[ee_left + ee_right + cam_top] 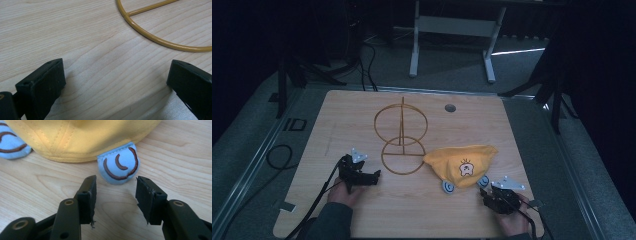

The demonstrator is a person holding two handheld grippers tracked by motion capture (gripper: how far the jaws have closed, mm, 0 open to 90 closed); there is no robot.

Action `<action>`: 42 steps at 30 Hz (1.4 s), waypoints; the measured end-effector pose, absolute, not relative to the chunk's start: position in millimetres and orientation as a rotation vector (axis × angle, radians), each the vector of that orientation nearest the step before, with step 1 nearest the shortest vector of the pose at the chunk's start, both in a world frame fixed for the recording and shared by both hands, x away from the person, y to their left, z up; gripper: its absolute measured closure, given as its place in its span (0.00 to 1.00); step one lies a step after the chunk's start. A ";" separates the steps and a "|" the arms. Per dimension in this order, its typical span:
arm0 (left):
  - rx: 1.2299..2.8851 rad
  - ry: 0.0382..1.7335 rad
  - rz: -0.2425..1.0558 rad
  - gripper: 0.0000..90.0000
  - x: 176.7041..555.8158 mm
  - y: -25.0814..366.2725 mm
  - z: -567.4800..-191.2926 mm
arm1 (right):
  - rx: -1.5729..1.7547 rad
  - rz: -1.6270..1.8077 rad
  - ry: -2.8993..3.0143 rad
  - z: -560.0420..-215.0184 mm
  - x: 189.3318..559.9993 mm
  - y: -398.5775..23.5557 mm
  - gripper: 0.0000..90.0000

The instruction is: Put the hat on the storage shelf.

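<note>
A: What is on the table (362, 215)?

B: A yellow hat (461, 164) lies on the wood, right of the middle and on the near half. It has a little picture on the front and two round blue ears. One blue ear (448, 186) pokes out on the near left of the hat. The other blue ear (120, 166) pokes out on the near right.

A: What else is there?

B: A thin gold wire stand (401, 141) made of two rings and a stick. It sits just left of the hat, near the middle of the table.

A: Where are the claws?

B: The left gripper (376, 175) is on the near left, close to the near ring. Its jaws stand wide apart over bare wood, holding nothing. The right gripper (115, 192) is on the near right. Its jaws stand open too, with a smaller gap. They point at the blue ear just beyond them. They are not touching it.

A: Who holds them?

B: A person's hand is on each one.
</note>
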State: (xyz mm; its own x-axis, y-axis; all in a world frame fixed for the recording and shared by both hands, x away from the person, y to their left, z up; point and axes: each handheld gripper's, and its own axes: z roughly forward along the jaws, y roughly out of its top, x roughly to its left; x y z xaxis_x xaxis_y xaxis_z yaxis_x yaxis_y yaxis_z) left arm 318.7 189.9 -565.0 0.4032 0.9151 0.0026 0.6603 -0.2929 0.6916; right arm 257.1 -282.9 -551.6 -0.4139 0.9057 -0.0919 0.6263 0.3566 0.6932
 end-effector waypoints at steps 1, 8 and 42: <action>2.052 1.337 0.539 0.02 318.7 189.9 -565.0 | 1.321 0.795 2.158 -551.3 256.5 -282.7 0.58; 2.052 1.337 0.539 0.02 318.8 189.9 -565.0 | 1.246 0.837 2.119 -541.0 247.9 -275.3 0.61; 2.053 1.336 0.539 0.02 318.9 190.0 -565.0 | 0.708 0.806 2.374 -549.5 253.8 -167.0 0.62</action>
